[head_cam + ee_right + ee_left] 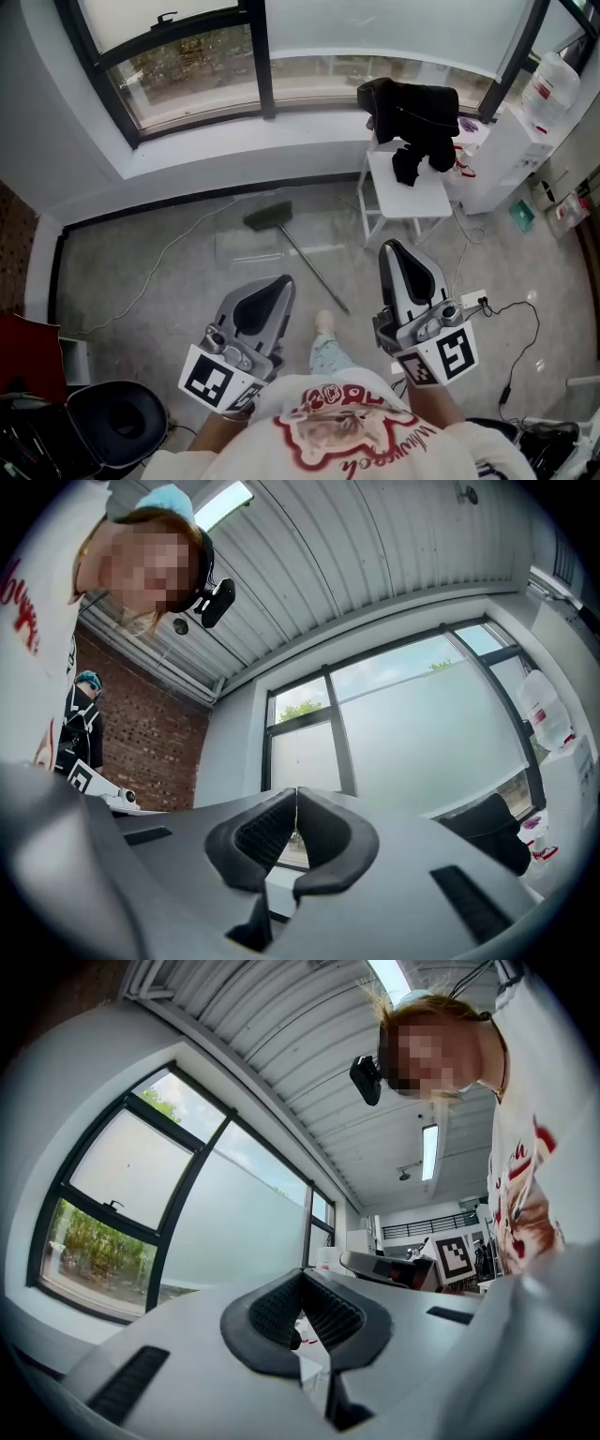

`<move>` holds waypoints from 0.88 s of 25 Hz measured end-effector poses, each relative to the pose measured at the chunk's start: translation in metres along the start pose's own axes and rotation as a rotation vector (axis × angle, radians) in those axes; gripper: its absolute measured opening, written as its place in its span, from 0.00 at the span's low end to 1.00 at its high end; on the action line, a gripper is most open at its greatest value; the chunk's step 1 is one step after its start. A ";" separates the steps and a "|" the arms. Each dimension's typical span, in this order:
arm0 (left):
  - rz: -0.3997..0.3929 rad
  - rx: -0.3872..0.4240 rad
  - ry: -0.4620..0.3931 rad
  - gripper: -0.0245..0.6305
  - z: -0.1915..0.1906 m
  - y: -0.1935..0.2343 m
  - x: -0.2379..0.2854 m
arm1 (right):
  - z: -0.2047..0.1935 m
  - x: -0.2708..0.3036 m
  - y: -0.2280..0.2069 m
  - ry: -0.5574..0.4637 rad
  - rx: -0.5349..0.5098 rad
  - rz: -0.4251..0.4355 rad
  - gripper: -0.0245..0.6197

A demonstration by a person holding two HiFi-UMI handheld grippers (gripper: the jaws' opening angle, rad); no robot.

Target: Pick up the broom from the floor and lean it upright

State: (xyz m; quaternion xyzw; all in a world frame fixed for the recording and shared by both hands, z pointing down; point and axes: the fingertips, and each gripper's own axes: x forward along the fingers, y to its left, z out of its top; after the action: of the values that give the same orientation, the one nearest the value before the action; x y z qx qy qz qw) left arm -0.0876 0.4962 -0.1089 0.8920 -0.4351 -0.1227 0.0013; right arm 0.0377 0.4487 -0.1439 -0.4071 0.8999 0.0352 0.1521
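A broom [286, 234] lies flat on the grey floor under the window, its dark head [268, 215] far from me and its thin handle running toward my foot. Both grippers hover at chest height, well short of it. My left gripper [284, 282] is shut and empty. In the left gripper view its tips [301, 1279] meet, pointing a little upward at the window. My right gripper [392, 247] is shut and empty as well. Its tips [296, 794] touch in the right gripper view. The broom shows in neither gripper view.
A white stool [405, 195] draped with black clothing [418, 117] stands right of the broom. A white water dispenser [511, 155] with a bottle is further right. Cables [511, 328] trail over the floor at right. A black bin [114, 422] sits at lower left.
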 end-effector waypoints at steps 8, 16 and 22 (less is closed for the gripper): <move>0.039 0.026 -0.043 0.06 0.000 0.079 0.118 | -0.010 0.101 -0.103 -0.019 0.004 0.029 0.08; 0.062 0.010 -0.006 0.06 -0.020 0.126 0.194 | -0.044 0.165 -0.175 0.021 0.044 0.032 0.08; 0.089 -0.015 0.048 0.06 -0.044 0.168 0.212 | -0.085 0.204 -0.210 0.063 0.072 -0.011 0.08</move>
State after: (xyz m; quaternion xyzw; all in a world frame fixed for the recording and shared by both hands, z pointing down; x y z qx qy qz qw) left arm -0.0828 0.2229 -0.0936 0.8744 -0.4732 -0.1044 0.0240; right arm 0.0463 0.1459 -0.1120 -0.4074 0.9026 -0.0110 0.1385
